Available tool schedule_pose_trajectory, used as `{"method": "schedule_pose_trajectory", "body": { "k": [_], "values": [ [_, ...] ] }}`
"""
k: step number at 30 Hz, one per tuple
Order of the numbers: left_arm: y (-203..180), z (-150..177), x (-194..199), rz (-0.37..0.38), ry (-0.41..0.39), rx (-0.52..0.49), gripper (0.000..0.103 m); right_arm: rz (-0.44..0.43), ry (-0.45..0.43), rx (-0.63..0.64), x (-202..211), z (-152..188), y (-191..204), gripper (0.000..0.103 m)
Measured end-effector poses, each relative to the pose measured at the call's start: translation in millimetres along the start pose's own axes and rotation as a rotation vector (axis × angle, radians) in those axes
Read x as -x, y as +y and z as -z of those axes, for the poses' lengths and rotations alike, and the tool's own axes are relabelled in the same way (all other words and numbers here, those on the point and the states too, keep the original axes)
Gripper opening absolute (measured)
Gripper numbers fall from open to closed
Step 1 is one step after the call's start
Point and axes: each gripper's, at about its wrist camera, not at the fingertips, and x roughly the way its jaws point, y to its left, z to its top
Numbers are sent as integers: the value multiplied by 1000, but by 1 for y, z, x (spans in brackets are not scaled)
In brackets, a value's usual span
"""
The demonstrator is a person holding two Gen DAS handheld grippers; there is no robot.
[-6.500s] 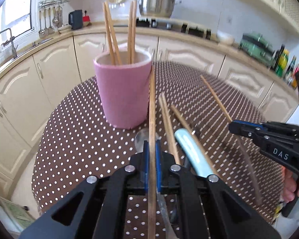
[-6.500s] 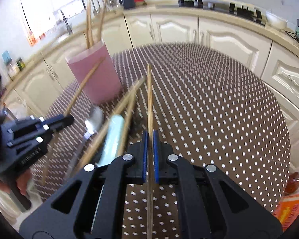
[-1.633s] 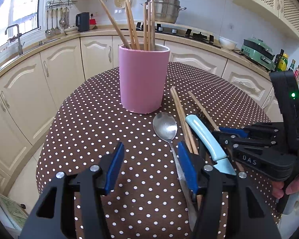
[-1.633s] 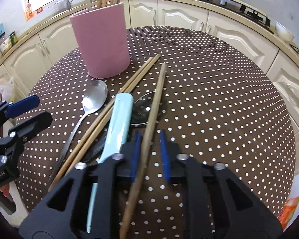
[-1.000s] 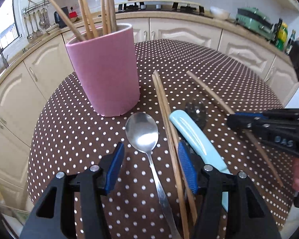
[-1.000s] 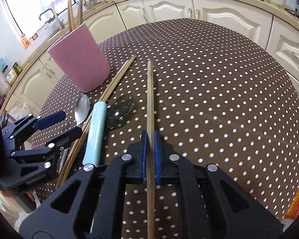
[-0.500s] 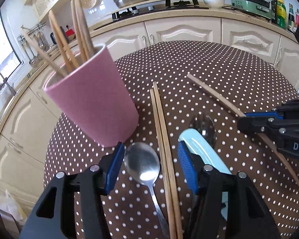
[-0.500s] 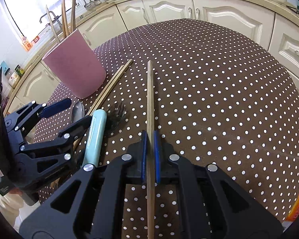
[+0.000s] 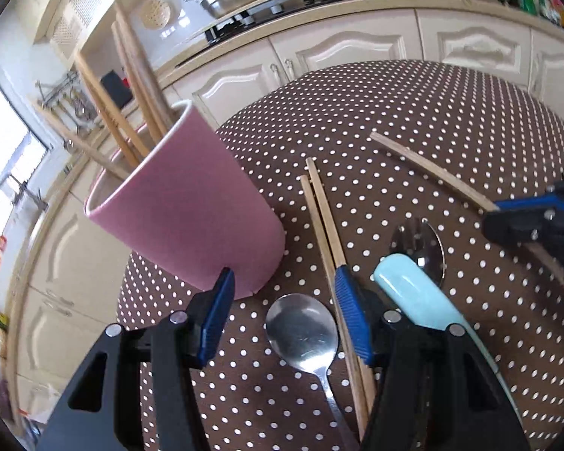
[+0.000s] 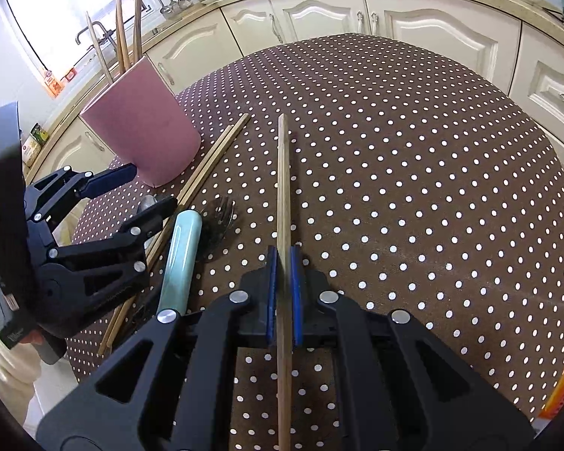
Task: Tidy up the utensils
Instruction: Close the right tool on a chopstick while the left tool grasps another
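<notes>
R fingers (image 10: 284,289) clamp 1 chopstick (image 10: 283,173) | 2 chopsticks (image 9: 325,221) on table | 1 pink cup (image 9: 191,221)

Spoon (image 9: 303,334) handle — cut off below; fork (image 10: 217,221) handle hidden.

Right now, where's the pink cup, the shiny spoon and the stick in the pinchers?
pink cup (image 9: 191,218), left wrist view, on its outer side wall.
spoon (image 9: 301,332), left wrist view, on its bowl.
chopstick (image 10: 283,188), right wrist view, on its shaft ahead of the right gripper (image 10: 283,259).

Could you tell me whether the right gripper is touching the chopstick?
Touching: the right wrist view shows the right gripper with both blue pads pressed against the chopstick.
</notes>
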Motion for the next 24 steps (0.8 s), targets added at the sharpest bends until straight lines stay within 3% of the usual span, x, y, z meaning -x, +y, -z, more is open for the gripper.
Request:
{"method": "schedule_pose_trajectory", "body": {
  "k": [3,4,6,10,12,16,20,24],
  "values": [
    [-5,-4,-1,2,2,-12,53,0,0,2,-1,-1,0,7],
    [-7,-3,-1,4,1,-17,49,-1,-1,2,0,0,-1,7],
    [-16,-1,-4,26,17,-45,30,-1,-1,3,-1,-1,-1,7],
    [-28,-7,-10,-9,7,-95,25,-9,0,2,-1,-2,-3,7],
    [-25,-13,-12,51,35,-64,10,-11,1,1,-2,-2,-5,7],
    [-15,-22,-21,117,81,-7,9,-14,1,-3,-2,-1,-6,7],
    [7,-26,-33,223,146,139,9,-24,0,-17,-2,0,-7,7],
    [9,-25,-35,241,142,149,8,-24,-3,-24,-1,-1,-9,7]
  ]
}}
